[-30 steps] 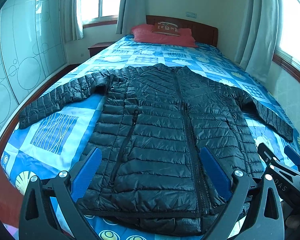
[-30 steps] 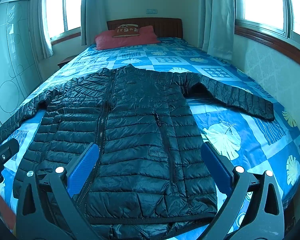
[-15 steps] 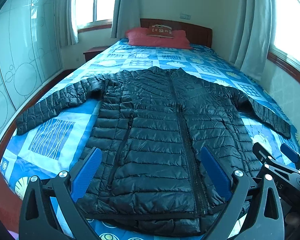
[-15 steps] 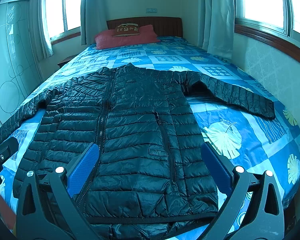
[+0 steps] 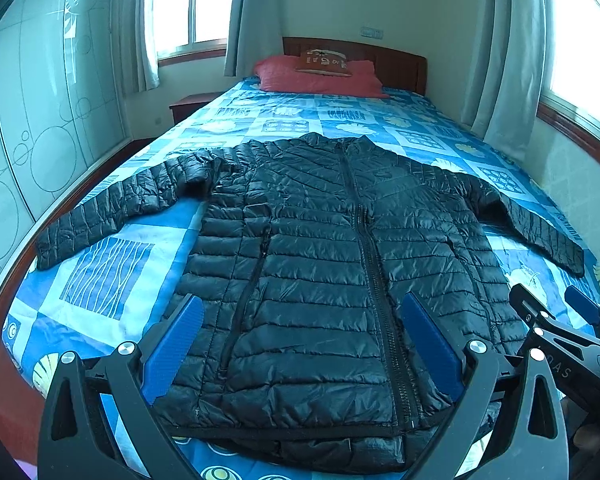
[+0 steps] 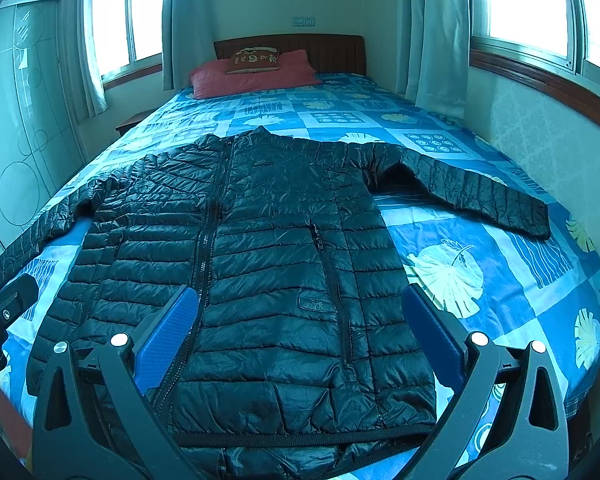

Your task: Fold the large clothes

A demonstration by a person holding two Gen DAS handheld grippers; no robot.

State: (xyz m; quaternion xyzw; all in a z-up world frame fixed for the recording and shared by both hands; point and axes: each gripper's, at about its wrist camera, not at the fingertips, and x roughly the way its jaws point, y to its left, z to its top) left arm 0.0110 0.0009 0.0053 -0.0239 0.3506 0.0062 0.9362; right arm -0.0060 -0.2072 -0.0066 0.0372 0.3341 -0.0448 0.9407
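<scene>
In the left wrist view we are holding the left gripper (image 5: 300, 344) above the foot edge of the bed (image 5: 112, 276), its blue pads (image 5: 172, 346) spread wide apart and gripping nothing. The black puffer jacket (image 5: 324, 264) is lying flat, front up and zipped, across the foot half of the bed, its hem running along the foot edge and its collar pointing toward the headboard (image 5: 384, 62). Both sleeves are stretching out sideways toward the two side edges. The right gripper (image 5: 556, 320) is showing near the foot-right corner. A red pillow (image 5: 320, 80) is resting at the head edge with a small brown cushion (image 5: 326, 60) on top of it.

In the right wrist view we are hovering the right gripper (image 6: 300, 332) over the jacket's (image 6: 268, 264) hem, its fingers also standing wide apart and empty. The right sleeve (image 6: 480, 196) is reaching toward the right side edge of the bed (image 6: 540, 280), ending just short of it. The left gripper (image 6: 0, 308) is peeking in at the foot-left corner, beside the left sleeve's cuff.
</scene>
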